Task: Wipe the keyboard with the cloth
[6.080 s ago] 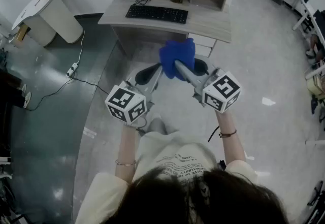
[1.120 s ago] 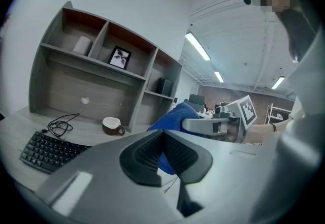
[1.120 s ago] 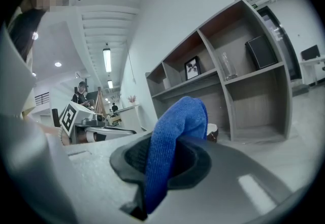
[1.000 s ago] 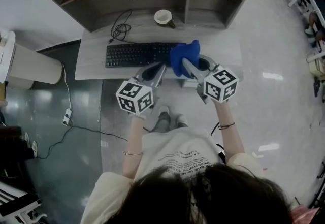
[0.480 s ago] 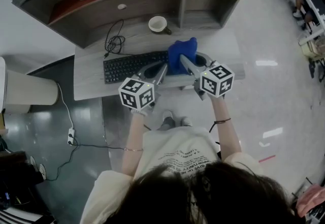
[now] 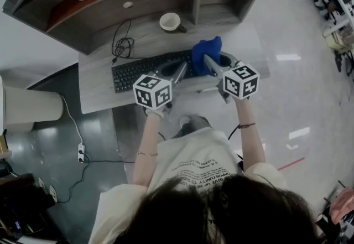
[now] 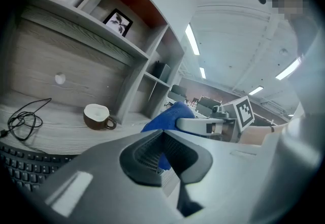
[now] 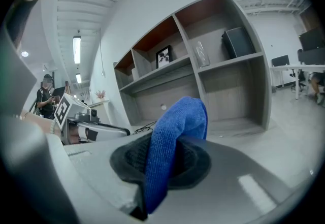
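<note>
Above the keyboard [image 6: 145,73], the right tool [image 6: 209,61] clamps a bunched blue cloth [image 6: 206,48]; left tool [image 6: 180,72] closed.

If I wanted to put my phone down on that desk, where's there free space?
The desk is bare at its left end, beside the keyboard, and at its right end past the blue cloth. Behind the keyboard a coiled cable and a cup crowd it; the left claw and right claw fill the middle.
</note>
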Action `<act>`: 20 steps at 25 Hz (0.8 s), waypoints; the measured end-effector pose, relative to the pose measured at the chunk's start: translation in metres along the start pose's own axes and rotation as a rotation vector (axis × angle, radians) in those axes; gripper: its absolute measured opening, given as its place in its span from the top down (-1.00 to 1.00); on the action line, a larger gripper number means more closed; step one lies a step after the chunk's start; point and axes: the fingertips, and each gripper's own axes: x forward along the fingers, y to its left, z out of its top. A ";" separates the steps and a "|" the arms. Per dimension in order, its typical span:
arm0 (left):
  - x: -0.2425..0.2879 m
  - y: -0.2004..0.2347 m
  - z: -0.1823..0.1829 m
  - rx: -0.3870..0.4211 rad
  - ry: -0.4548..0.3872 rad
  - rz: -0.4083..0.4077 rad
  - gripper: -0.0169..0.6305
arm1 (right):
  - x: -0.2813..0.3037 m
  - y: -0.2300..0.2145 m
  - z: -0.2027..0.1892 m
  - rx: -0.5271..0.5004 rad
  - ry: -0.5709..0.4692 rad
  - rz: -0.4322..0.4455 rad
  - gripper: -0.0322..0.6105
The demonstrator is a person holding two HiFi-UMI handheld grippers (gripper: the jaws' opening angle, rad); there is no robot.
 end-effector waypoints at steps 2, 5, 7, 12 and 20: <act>0.004 0.000 -0.004 -0.013 0.009 -0.004 0.94 | -0.002 -0.005 -0.006 0.001 0.018 -0.010 0.72; 0.015 -0.001 -0.006 -0.031 0.017 -0.005 0.94 | -0.006 -0.017 -0.013 -0.009 0.049 -0.025 0.72; 0.023 -0.003 -0.009 -0.043 0.022 -0.008 0.94 | -0.008 -0.025 -0.019 -0.017 0.075 -0.036 0.72; 0.041 -0.005 -0.016 -0.065 0.040 -0.003 0.94 | -0.010 -0.042 -0.029 -0.040 0.124 -0.046 0.72; 0.056 -0.005 -0.032 -0.103 0.071 0.038 0.94 | -0.004 -0.058 -0.044 -0.065 0.177 -0.034 0.72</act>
